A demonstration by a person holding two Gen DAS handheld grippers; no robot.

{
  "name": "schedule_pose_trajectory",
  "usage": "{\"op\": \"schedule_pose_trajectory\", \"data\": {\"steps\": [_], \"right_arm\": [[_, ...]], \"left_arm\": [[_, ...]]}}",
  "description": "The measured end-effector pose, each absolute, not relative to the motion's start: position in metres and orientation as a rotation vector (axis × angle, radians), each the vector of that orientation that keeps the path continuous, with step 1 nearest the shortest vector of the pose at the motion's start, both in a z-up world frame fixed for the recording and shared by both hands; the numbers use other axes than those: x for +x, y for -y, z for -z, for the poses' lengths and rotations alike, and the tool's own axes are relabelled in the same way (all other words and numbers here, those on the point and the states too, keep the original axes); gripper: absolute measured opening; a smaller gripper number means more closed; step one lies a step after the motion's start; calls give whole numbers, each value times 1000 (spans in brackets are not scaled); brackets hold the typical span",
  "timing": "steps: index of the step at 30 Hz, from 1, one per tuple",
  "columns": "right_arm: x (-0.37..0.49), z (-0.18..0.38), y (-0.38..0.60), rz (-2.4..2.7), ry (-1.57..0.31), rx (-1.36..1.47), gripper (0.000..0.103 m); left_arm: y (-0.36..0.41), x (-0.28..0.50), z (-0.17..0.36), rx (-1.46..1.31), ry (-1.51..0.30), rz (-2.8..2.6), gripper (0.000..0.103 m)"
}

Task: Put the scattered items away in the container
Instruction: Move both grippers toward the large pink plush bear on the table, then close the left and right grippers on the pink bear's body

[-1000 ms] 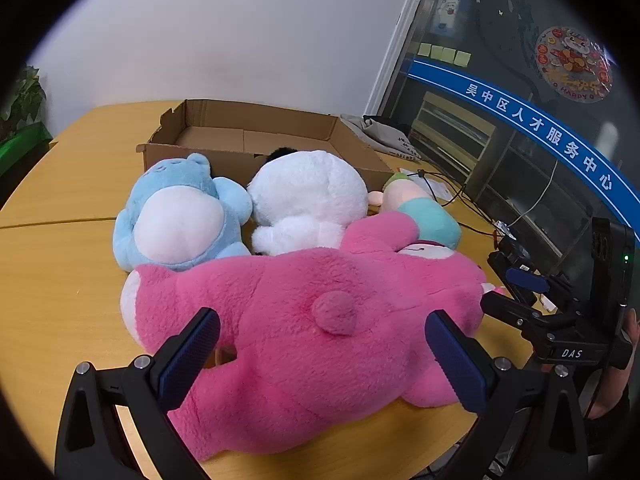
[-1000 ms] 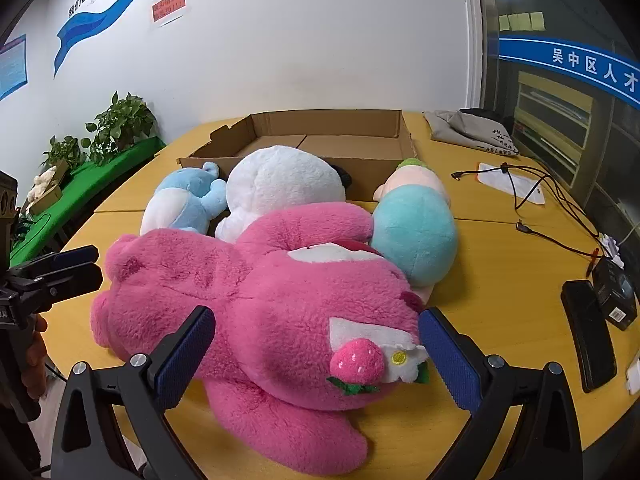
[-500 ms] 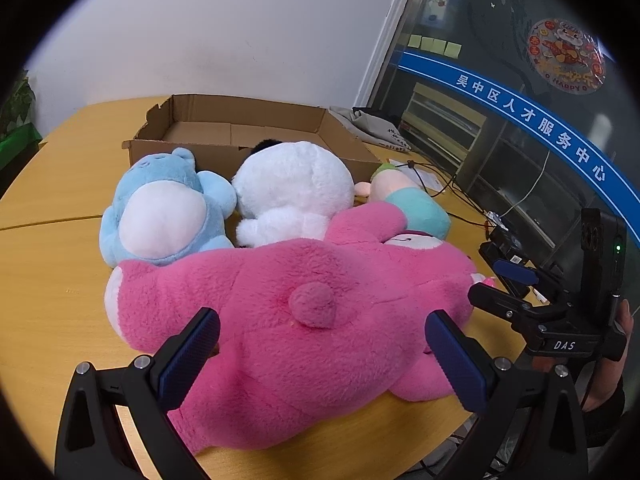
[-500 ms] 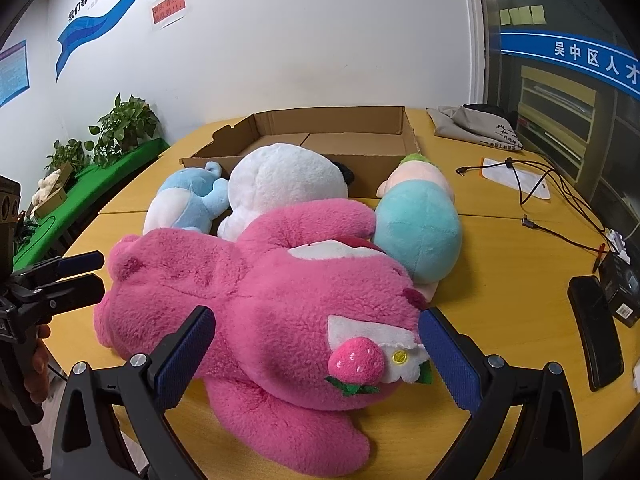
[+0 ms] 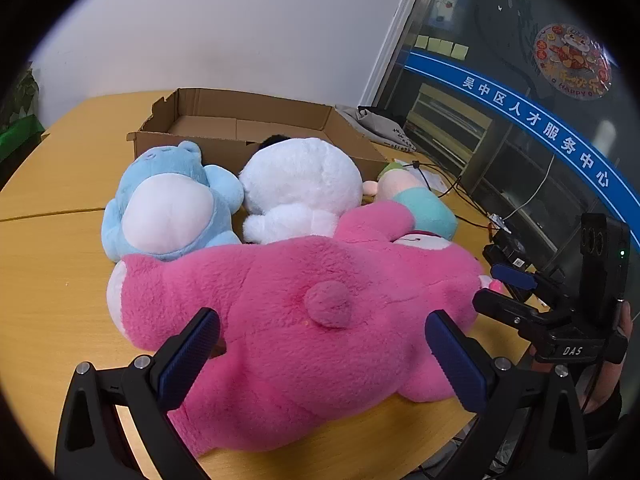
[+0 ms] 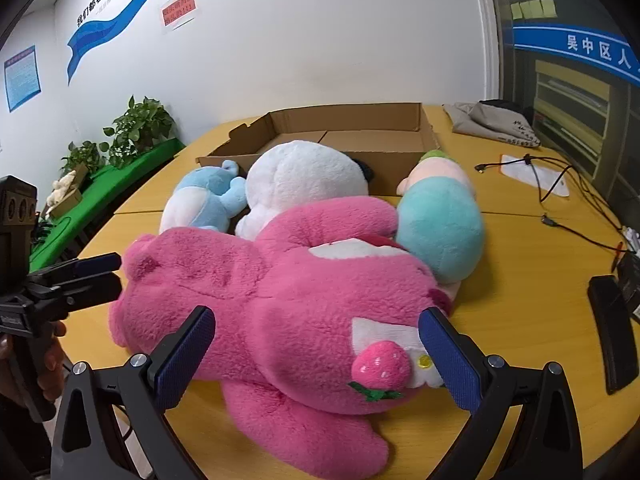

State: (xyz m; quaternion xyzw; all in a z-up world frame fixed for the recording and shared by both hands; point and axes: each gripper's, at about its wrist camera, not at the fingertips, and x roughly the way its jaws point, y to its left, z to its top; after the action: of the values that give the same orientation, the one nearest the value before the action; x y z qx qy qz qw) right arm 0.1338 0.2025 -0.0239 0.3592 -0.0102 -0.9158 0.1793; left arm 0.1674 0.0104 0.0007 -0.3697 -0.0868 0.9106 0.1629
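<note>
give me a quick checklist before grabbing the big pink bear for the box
1. Left gripper jaws wide open: ok.
2. Right gripper jaws wide open: ok.
3. Pink plush bear between both sets of jaws: ok, it lies on its side on the table, not yet gripped.
4. Cardboard box open with room: ok, flaps up, no toys seen inside.
5. Path to the box: not ok, the blue plush, white plush and teal plush sit between bear and box.
6. Bear's far arm free: cannot tell, it touches the white plush.

Wooden table [image 6: 520,280] carries a pink bear [image 6: 280,288] right before the tongs. Beyond it lie blue [image 5: 168,208], white [image 5: 300,184] and teal plushies [image 6: 440,224], then a cardboard box [image 6: 360,128].
</note>
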Motion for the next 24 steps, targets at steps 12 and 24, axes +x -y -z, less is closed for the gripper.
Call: {"op": "schedule_pose_trajectory", "data": {"steps": [12, 24], "right_arm": [[99, 50, -260, 2518, 174, 1112, 103], [75, 110, -258, 2276, 409, 1190, 99]], "left_arm": [[14, 119, 59, -1239, 503, -2351, 103], [26, 119, 68, -1177, 590, -2304, 82]]}}
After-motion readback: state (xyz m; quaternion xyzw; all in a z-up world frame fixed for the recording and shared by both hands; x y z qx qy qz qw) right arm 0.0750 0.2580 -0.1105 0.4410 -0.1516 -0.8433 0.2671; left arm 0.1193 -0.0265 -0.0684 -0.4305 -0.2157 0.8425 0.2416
